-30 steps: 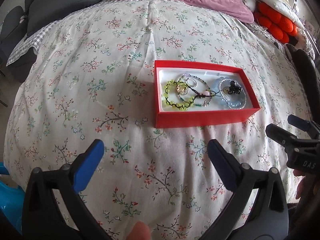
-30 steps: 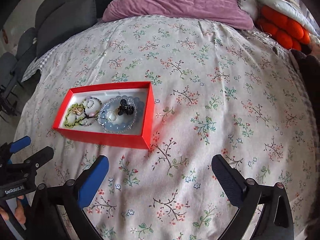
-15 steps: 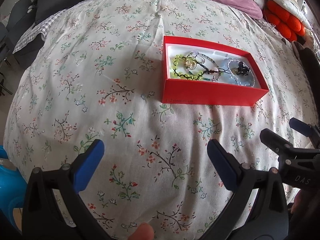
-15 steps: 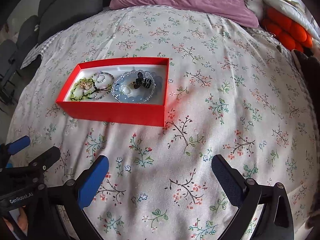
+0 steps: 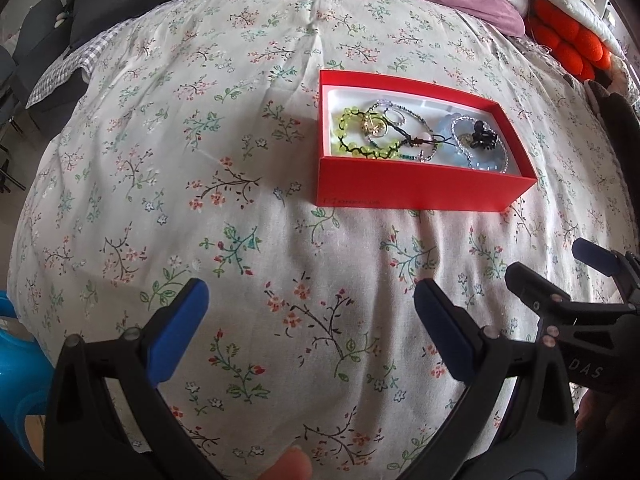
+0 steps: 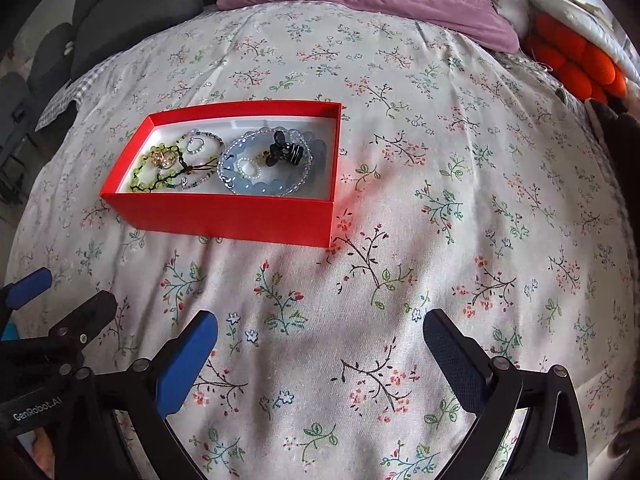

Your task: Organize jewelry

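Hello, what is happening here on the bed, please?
A person holds one tool in each hand above a floral bedspread. Both the left tool and the right tool are open and hold nothing. A red box lies ahead on the bed, with bracelets and other jewelry inside it. Neither tool touches the box.

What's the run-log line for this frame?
phase: pre-grasp | left gripper: open, empty, over floral bedspread | right gripper: open, empty | red box: on bedspread, jewelry inside | contact: none
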Demonstrator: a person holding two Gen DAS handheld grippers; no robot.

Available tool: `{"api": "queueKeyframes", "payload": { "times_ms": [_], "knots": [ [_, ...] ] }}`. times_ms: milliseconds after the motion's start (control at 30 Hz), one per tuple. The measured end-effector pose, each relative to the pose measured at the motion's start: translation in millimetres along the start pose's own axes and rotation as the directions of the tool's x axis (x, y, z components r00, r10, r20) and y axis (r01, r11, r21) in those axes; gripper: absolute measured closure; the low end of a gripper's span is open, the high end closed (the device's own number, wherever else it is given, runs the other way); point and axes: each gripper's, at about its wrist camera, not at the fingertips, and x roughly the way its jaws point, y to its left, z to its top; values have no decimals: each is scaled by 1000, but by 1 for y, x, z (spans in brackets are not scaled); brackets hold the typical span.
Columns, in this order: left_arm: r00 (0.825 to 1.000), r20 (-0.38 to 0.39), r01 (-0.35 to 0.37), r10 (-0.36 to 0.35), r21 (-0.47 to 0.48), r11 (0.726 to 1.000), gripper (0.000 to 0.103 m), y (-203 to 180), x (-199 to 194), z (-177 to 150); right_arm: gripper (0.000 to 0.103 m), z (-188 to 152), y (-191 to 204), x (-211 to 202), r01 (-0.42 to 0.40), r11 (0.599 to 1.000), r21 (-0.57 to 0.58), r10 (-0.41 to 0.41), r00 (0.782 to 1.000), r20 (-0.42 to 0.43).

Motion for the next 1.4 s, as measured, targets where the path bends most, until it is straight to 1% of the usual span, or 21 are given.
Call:
{"api": "queueKeyframes", "payload": {
  "times_ms": [1400],
  "knots": [
    [1000,-4,-25,25,13,1000,1,-5,3,-1,0,0,-1,2,14,1000,0,-14,1000,-6]
  ]
}}
